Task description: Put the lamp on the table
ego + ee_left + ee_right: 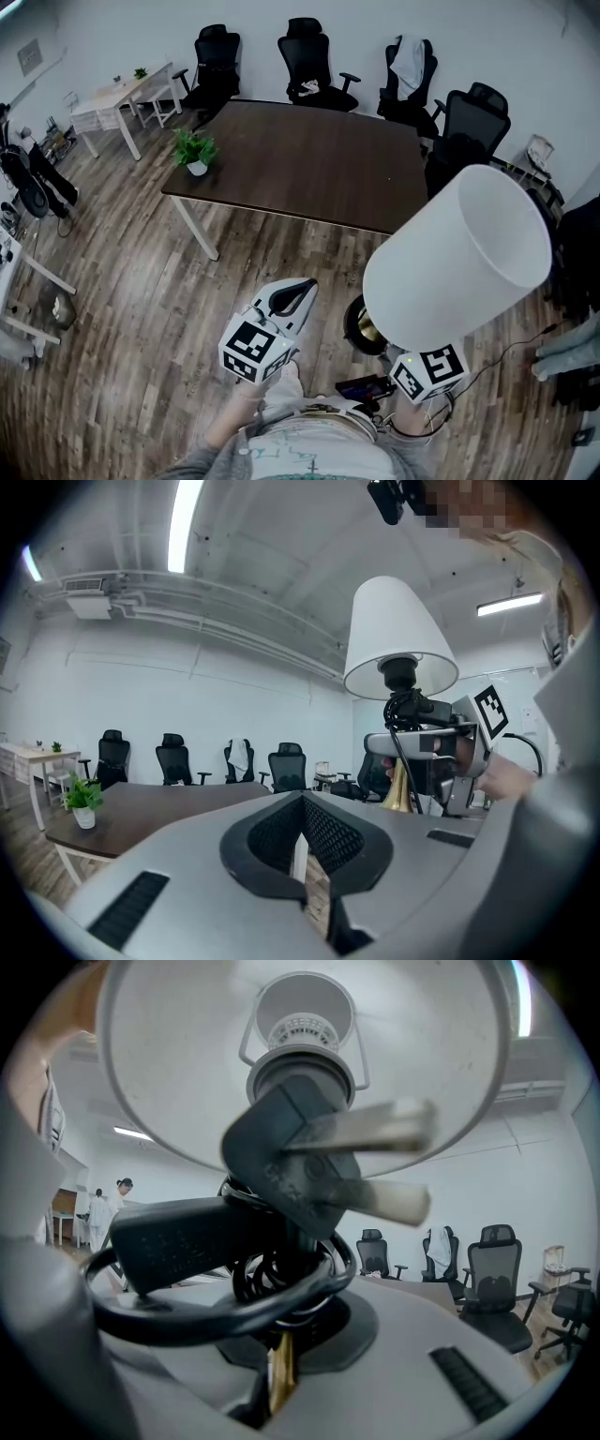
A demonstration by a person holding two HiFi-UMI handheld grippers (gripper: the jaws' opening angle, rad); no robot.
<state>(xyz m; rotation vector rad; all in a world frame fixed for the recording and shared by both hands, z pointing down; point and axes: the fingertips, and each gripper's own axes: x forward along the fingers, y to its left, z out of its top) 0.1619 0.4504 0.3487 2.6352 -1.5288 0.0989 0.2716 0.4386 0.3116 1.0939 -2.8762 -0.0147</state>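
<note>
Lamp (459, 253) right of L hand-held gripper (304, 287); table (309, 159) ahead w/ plant (195, 150).

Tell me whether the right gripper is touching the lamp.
Touching. The right gripper view shows the right gripper with its jaws closed on the brass stem of the lamp; the coiled cord sits just above them.

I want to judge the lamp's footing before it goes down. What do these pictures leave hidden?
- Lamp base: head view, mostly covered by the shade.
- Right claw on the brass stem: right gripper view, partly masked by the coiled cord.
- Same base: left gripper view, behind the left claw and its own body.
</note>
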